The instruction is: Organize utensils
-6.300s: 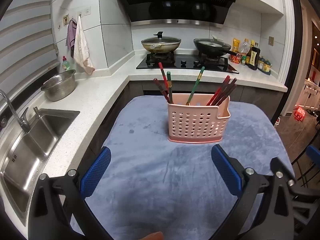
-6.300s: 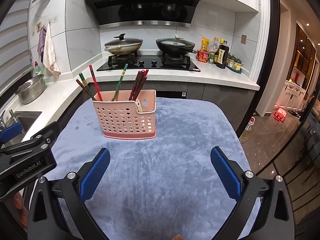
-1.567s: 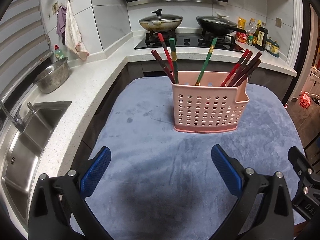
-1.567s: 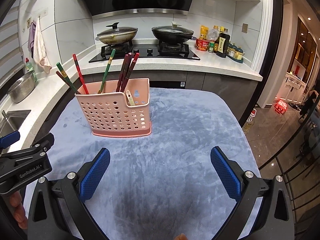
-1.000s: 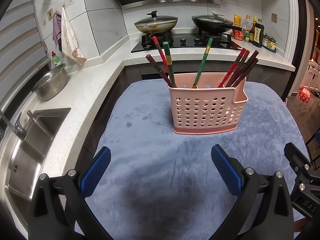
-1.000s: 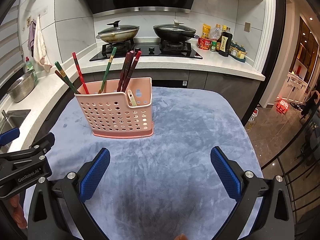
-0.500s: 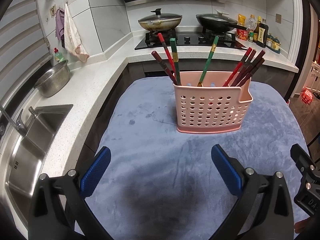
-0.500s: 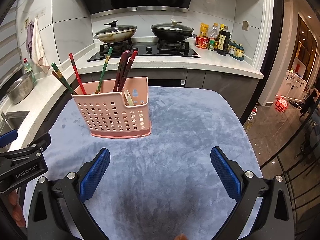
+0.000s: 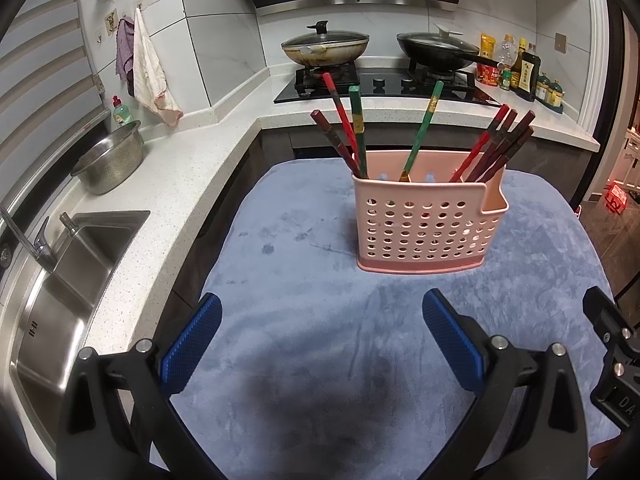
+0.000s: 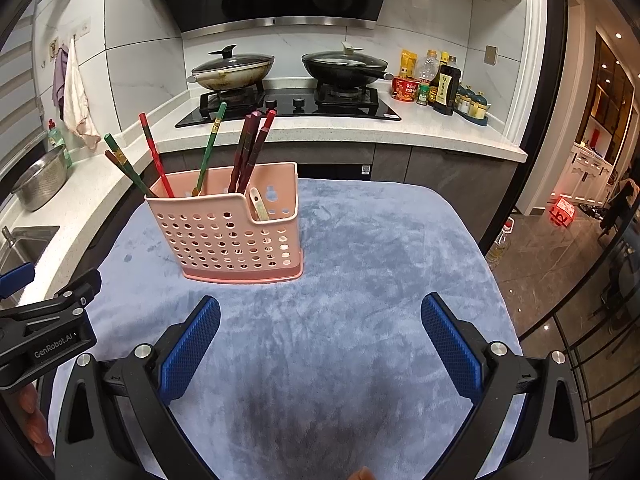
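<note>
Here, perforated pink plastic caddy (image 9: 430,224), lacquered chopsticks (image 9: 498,144).

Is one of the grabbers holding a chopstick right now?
No, both the left gripper and the right gripper are open and empty, and the chopsticks all stand in the pink basket.

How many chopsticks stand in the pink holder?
8 at least: three lean left in the pink holder, a dark red one, a red one, a green one; one green mid-holder; four dark red bunched right.
</note>
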Motion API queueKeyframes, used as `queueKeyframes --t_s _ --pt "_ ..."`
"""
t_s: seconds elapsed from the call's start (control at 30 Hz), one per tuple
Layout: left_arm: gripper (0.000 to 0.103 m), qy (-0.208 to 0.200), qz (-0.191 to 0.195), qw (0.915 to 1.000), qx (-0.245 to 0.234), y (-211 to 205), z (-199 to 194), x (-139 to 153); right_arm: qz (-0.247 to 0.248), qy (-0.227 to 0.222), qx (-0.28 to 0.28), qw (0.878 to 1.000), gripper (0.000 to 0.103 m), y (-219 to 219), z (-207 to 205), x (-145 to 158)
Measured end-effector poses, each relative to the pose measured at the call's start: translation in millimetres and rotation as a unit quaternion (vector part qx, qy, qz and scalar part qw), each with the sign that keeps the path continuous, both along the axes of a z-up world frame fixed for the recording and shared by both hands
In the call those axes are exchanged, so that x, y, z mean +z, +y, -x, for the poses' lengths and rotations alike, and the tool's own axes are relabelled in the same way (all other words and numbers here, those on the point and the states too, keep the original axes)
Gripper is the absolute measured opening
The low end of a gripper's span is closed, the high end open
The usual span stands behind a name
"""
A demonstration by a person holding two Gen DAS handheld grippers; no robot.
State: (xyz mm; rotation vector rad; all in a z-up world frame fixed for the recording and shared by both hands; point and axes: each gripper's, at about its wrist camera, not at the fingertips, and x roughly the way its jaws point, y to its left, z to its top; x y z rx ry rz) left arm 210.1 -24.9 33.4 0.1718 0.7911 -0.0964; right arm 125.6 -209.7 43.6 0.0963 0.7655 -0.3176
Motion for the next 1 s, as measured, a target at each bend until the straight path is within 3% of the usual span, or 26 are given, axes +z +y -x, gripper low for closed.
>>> queueKeyframes --t_s 1.0 --pt "0.096 -0.014 0.004 0.9999 -0.001 0 7 10 0.000 -0.007 -0.001 1.000 0.097 1 0 7"
